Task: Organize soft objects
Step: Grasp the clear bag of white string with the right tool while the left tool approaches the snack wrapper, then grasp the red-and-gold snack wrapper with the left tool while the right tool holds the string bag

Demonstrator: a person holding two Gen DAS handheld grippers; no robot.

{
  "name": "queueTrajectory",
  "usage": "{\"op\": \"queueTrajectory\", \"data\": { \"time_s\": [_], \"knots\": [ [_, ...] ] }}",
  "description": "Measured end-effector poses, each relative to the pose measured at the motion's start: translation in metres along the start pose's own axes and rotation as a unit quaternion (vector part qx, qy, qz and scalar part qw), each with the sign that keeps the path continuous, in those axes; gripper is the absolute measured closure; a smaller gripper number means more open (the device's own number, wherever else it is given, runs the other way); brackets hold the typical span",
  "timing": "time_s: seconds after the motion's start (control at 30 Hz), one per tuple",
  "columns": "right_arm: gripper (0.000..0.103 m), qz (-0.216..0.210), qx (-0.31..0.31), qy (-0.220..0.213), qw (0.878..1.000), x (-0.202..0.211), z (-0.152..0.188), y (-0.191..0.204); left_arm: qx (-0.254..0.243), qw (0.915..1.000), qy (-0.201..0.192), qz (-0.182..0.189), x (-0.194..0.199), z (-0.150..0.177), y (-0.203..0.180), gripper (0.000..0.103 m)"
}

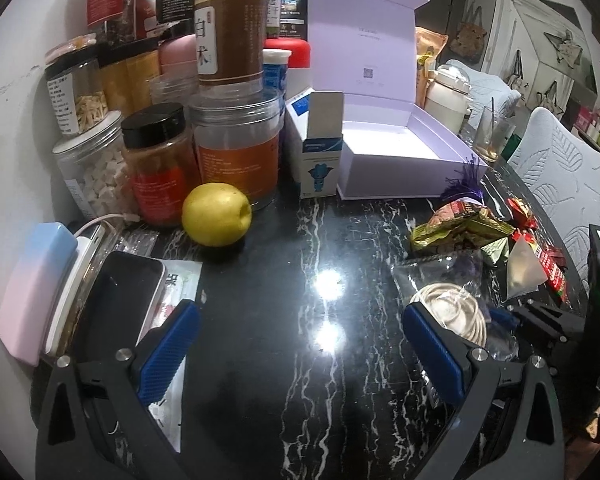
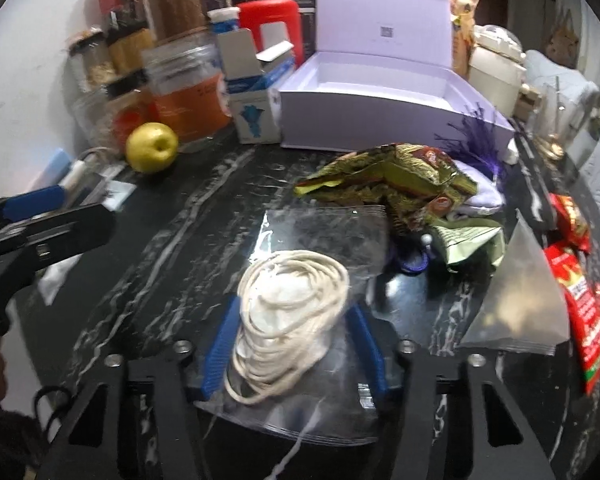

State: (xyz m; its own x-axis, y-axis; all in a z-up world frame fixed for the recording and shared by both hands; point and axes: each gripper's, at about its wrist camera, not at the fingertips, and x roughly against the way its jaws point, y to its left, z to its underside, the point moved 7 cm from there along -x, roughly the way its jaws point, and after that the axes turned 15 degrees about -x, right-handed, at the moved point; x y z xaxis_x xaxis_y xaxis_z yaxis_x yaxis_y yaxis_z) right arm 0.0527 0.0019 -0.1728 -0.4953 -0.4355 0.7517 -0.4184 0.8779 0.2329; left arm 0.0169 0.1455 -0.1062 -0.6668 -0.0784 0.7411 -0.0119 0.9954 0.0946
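Now the clear bag of coiled white cord (image 2: 292, 312) lies on the black marble table (image 2: 172, 240), just before the open lilac box (image 2: 380, 100), pinched between the right gripper (image 2: 296, 344) pads. Beside it, the left gripper (image 1: 300, 344) hangs spread, empty.

A wide strip of bare black marble table (image 1: 300, 360) is being left free through the centre of the left wrist frame. The upper left is being blocked by crowded jars (image 1: 220, 120) and a yellow apple (image 1: 216, 214); the right is being cluttered by snack wrappers (image 1: 464, 228).
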Motion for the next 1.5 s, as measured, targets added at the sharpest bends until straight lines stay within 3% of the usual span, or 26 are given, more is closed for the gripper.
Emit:
{"op": "queueTrajectory", "data": {
  "time_s": [0.17,0.47,0.7,0.9,1.27,1.5],
  "knots": [
    [0.068,-0.028,-0.008,-0.001,1.000,0.015,0.005,-0.008,-0.013,0.9998,-0.002,0.012,-0.003,-0.008,-0.016,0.000],
    [0.069,-0.051,-0.047,-0.032,0.997,0.064,0.004,-0.046,-0.039,0.9981,-0.010,0.047,-0.013,-0.029,-0.057,0.000],
    [0.069,-0.020,-0.098,-0.070,0.993,0.098,-0.002,-0.097,-0.066,0.9933,-0.020,0.093,-0.033,-0.053,-0.103,0.000],
    [0.069,0.008,-0.137,-0.086,0.987,0.110,-0.006,-0.138,-0.090,0.9906,-0.020,0.101,-0.055,-0.069,-0.124,0.000],
    [0.069,0.015,-0.156,-0.084,0.984,0.104,-0.022,-0.162,-0.073,0.9904,0.002,0.117,-0.090,-0.092,-0.123,0.000],
    [0.069,0.011,-0.155,-0.078,0.985,0.095,-0.029,-0.165,-0.026,0.9826,0.053,0.176,-0.125,-0.082,-0.122,0.000]
  ]
}}
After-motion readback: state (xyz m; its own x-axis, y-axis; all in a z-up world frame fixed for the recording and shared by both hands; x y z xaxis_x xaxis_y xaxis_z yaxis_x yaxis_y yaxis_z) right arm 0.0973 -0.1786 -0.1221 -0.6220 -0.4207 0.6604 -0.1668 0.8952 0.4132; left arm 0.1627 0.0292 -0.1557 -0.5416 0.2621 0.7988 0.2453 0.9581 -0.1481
